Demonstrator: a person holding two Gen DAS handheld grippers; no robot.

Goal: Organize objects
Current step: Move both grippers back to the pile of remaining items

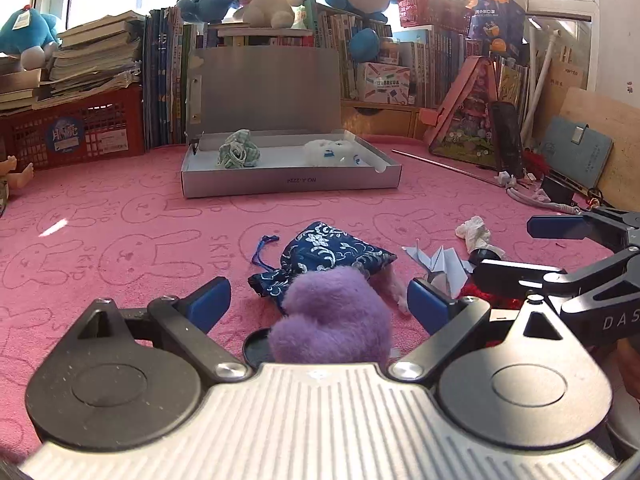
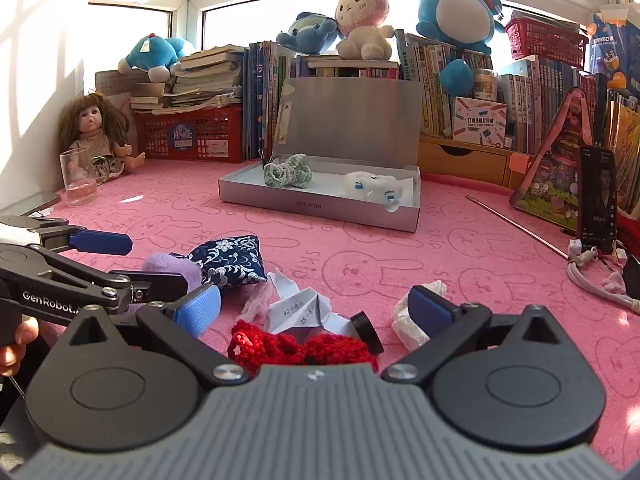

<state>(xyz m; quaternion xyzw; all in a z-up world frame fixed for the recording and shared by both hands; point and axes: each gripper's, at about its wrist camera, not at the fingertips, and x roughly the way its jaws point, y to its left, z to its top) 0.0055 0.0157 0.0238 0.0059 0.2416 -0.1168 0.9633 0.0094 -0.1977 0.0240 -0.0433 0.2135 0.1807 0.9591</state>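
My left gripper (image 1: 320, 300) is open, its jaws either side of a fuzzy purple pompom (image 1: 334, 320) that lies against a navy floral pouch (image 1: 324, 254). My right gripper (image 2: 316, 306) is open over a red crocheted piece (image 2: 296, 350), a folded paper shape (image 2: 300, 310) and a black cap (image 2: 366, 330); a crumpled white tissue (image 2: 408, 320) touches its right finger. An open grey box (image 1: 288, 184) holds a green checked cloth (image 1: 239, 154) and a white plush (image 1: 334, 152). The box also shows in the right wrist view (image 2: 320, 204).
Pink bunny-print mat (image 1: 120, 240) covers the surface. Books, plush toys and a red crate (image 1: 76, 132) line the back. A doll (image 2: 94, 132) and a glass (image 2: 80, 176) stand at left; a phone (image 2: 598, 196), cable and metal rod (image 2: 516, 226) lie at right.
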